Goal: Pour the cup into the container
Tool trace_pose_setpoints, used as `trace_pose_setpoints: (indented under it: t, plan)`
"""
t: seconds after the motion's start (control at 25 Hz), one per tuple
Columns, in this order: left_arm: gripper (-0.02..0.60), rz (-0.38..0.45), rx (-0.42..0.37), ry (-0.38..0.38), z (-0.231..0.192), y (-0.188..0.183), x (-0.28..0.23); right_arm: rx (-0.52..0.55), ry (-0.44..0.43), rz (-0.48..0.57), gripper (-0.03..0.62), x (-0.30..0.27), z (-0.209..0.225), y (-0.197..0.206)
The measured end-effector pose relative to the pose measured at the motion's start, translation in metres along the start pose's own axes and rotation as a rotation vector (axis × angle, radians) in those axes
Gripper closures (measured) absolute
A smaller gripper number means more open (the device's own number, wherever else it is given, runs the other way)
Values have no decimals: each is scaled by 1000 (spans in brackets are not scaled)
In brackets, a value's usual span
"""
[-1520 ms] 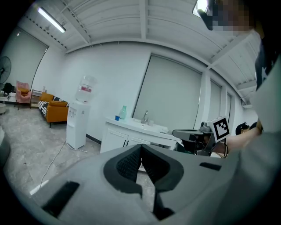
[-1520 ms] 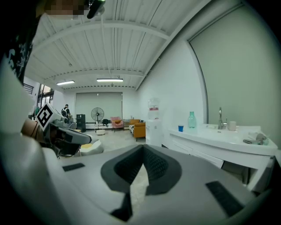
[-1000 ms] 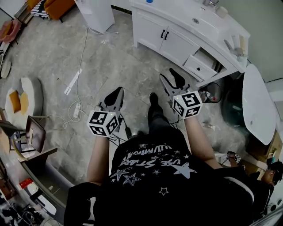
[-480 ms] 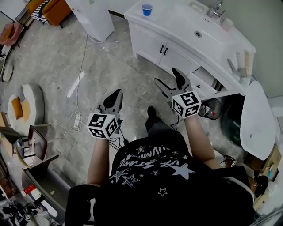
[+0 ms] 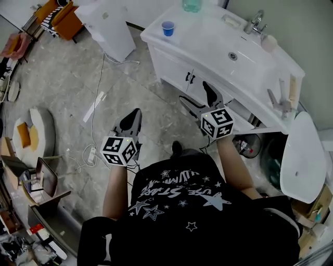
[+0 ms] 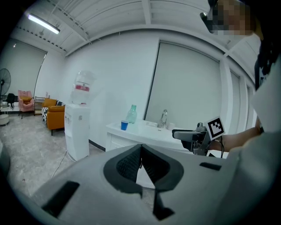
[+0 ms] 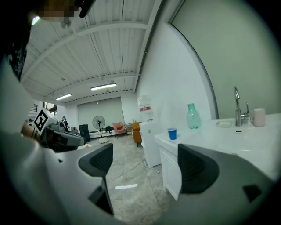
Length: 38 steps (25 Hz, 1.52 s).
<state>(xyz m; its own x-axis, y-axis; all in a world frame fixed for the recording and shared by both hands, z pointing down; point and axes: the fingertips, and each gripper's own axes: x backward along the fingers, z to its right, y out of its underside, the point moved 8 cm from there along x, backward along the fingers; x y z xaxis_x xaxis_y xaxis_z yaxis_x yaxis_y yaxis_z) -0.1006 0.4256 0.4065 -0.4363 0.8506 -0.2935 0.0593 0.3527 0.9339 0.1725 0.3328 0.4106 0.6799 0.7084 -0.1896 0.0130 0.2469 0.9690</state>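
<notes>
grey marbled floor (image 5: 130,78) underfoot and a long white vanity counter (image 5: 208,36) ahead, and that was where the business lay. the blue cup (image 5: 167,28) stood upright near the counter's left end, close to the front edge, with a pale green bottle (image 5: 191,5) behind it and apart from it. i took the bottle for the container, though the sink basin (image 5: 232,55) further right was another candidate. my right gripper (image 5: 193,91) was the nearer of the two. its jaws had just been opening and stood spread wide with nothing between them, and from its own view the cup (image 7: 172,133) showed in the gap between the pads but far beyond them. my left gripper (image 5: 136,111) hung further back over open floor, jaws pressed together on nothing. both were well short of the counter, with the cabinet (image 5: 171,67) front below the cup. nothing crowded the cup: the faucet (image 5: 253,22) and a pinkish mug (image 5: 269,43) stood far along to the right, the water dispenser (image 5: 112,21) was off past the counter's left end, and a power strip (image 5: 92,154) lay on the floor to my left. i judged a level approach from the front with the right, jaws either side of the cup's upright wall, and the bottle behind was the thing not to knock.
</notes>
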Motion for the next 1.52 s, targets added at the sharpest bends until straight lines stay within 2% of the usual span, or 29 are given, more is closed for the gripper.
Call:
trace_pose_setpoints:
  t: [0.4, 0.6, 0.96, 1.16, 1.52]
  plan:
    - [569, 0, -12, -27, -16, -20, -53, -5, 7, -9, 146, -34, 50, -11]
    - [570, 4, -14, -14, -35, -34, -84, -8, 27, -8, 146, -57, 69, -18]
    - [569, 13, -17, 50, -96, -66, -171, 3, 98, -24, 151, -121, 117, -39]
    - [569, 16, -12, 83, -133, -89, -225, 28, 109, -40, 156, -168, 143, -52]
    - [569, -41, -15, 137, -191, -119, -306, 80, 119, -138, 174, -260, 178, -53]
